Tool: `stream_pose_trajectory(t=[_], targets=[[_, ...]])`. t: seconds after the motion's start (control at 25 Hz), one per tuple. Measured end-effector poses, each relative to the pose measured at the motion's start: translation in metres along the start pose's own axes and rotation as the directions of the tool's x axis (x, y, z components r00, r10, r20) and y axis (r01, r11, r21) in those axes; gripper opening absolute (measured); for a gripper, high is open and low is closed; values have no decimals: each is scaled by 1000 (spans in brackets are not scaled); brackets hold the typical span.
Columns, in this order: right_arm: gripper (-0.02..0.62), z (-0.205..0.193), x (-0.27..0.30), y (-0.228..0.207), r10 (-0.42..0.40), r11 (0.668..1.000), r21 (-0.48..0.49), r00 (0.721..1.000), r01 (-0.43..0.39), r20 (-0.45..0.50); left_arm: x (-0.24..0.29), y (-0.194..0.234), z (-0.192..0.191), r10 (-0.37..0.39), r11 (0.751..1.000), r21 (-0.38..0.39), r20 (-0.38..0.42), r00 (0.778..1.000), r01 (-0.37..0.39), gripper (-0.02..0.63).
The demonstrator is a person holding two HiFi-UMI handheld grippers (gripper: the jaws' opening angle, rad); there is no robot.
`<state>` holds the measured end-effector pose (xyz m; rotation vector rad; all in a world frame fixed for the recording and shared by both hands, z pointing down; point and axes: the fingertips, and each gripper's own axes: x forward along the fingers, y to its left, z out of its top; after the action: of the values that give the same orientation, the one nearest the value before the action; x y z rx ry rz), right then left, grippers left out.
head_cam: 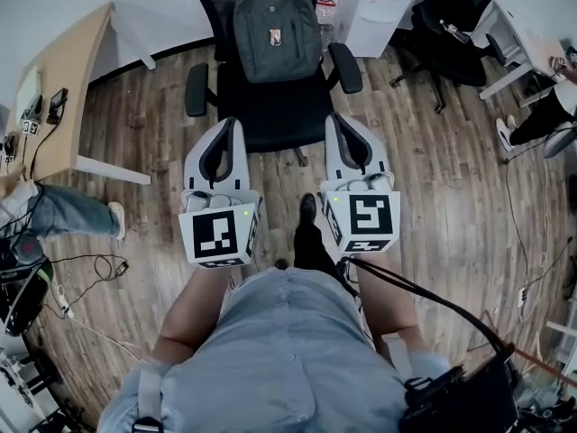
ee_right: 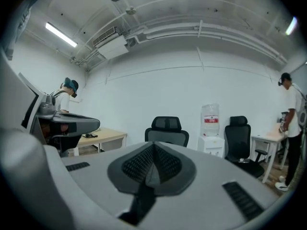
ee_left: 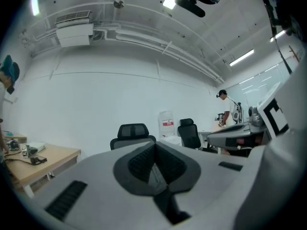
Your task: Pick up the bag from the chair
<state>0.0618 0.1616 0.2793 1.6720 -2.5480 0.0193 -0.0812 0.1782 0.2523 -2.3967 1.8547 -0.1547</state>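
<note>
Black chair (head_cam: 270,108) may roll away with the bag (head_cam: 276,30) if left gripper (head_cam: 226,132) and right gripper (head_cam: 348,130), both closed empty before it, bump it.

Top of chair (head_cam: 270,106) cut by edge — bag (head_cam: 261,48) badge unreadable.
</note>
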Motion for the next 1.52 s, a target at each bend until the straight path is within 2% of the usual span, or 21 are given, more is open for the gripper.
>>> stream_pose_trajectory(t=[0.4,0.76,0.92,1.2,1.52], targets=[[0,4,112,-76,53,998,38,999,-52,-9,129,6,8,42,999,36,-32,999,-41,0],[0,29,178,-103,112,993,17,993,-113,42,184,21,27,106,993,45,13,994,-106,0],[0,42,200,-110,115,993,-3,991,-115,68,200,35,29,134,990,32,25,991,-134,0],[0,26,244,-114,91,996,-22,996,-91,24,239,62,0,131,991,-13,-6,991,-131,0],[1,9,325,-120,51,998,-37,998,-53,-33,311,104,-32,87,994,-63,-37,995,-90,0]])
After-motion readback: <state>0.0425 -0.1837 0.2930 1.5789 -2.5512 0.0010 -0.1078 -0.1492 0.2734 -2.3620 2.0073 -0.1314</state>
